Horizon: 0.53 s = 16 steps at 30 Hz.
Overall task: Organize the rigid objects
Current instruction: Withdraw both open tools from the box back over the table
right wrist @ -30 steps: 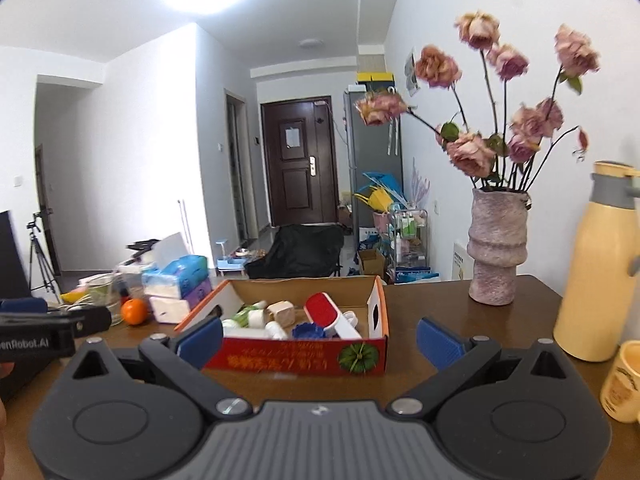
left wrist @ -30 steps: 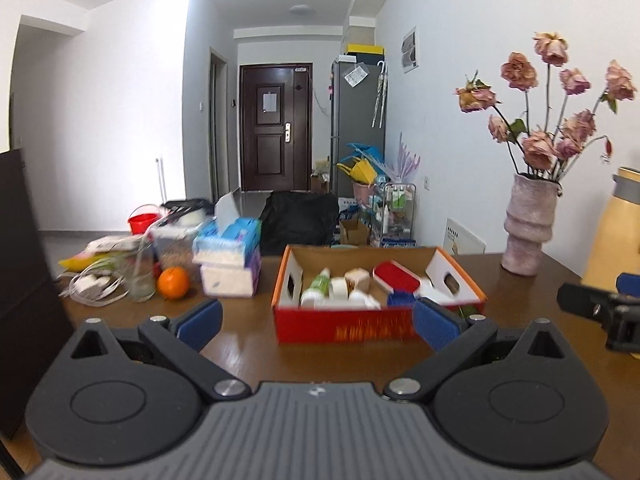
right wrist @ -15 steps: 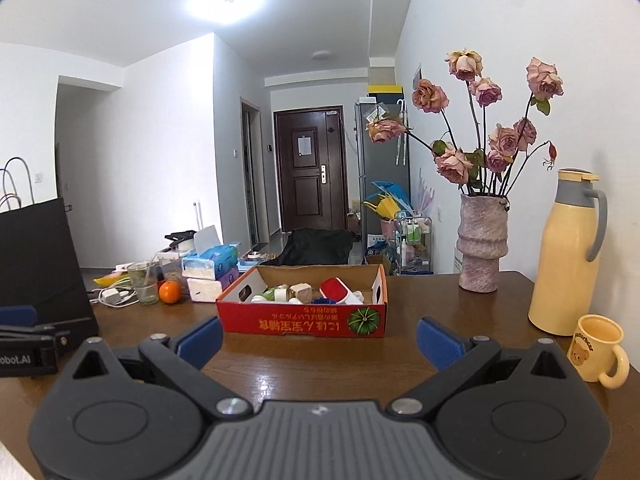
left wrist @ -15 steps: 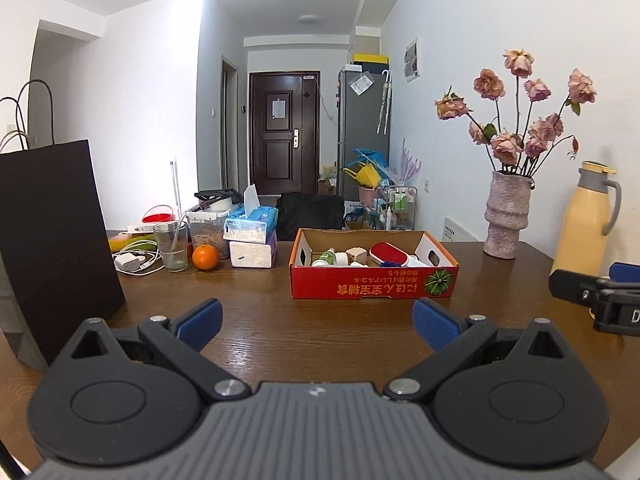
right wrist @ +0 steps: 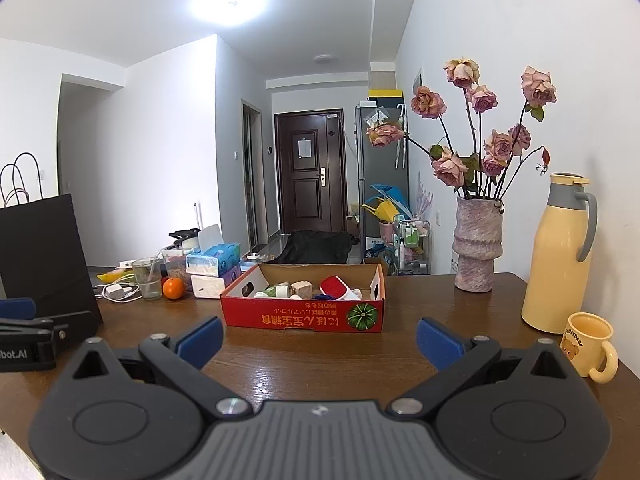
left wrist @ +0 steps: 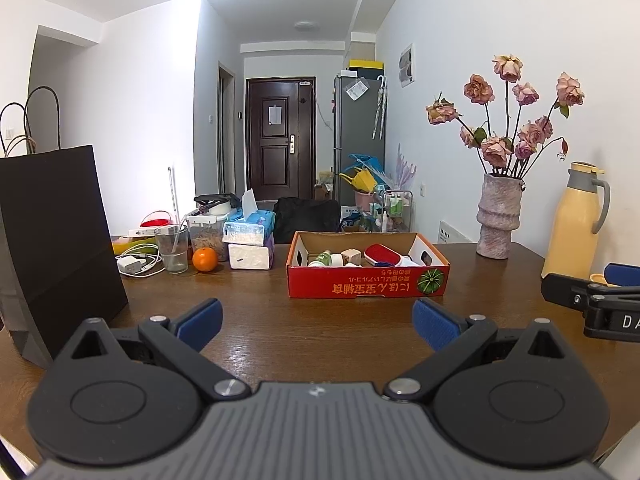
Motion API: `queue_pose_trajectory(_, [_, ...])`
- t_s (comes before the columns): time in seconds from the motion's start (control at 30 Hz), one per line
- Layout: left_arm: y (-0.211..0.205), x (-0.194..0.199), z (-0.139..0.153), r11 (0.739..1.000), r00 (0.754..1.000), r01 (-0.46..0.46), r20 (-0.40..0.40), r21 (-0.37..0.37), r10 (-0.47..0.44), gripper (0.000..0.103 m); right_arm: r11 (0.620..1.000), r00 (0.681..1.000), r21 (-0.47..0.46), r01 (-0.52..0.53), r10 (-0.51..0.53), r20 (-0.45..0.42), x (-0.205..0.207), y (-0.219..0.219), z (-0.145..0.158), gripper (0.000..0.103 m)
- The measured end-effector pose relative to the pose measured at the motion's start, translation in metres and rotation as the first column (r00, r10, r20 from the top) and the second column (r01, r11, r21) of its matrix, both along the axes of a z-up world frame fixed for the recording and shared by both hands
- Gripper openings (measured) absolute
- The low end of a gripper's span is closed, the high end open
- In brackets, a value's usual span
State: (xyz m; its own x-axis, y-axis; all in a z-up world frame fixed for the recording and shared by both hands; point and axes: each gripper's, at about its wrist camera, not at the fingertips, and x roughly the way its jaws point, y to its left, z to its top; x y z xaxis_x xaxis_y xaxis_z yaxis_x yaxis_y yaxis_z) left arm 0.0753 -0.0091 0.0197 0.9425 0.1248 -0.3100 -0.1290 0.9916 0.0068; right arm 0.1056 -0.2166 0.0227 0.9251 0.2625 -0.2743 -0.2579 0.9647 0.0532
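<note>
Both the left gripper (left wrist: 316, 318) and right gripper (right wrist: 319, 340) had been drawn back from the filled box (left wrist: 368, 286), jaws apart and empty; sorting looked finished.

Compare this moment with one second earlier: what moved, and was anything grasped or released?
Both grippers, left and right, pulled back from the red cardboard box, so more table shows. Nothing was grasped or released; both jaws stayed open and empty. The box and its contents look unmoved.

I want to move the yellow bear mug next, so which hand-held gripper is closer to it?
Right. The yellow bear mug sits just off the right hand-held gripper, beside its right finger. The left hand-held gripper is farther away, on the other side of the right one.
</note>
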Motion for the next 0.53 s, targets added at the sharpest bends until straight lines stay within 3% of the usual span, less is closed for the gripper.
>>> queue_pose_trajectory(0.53, [0.0001, -0.0045, -0.0027, 1.0, 1.0, 0.007, 0.003, -0.005, -0.007, 0.103, 1.0, 1.0, -0.01, -0.002, 0.002, -0.007, -0.0009, 0.0031, -0.0032, 0.103])
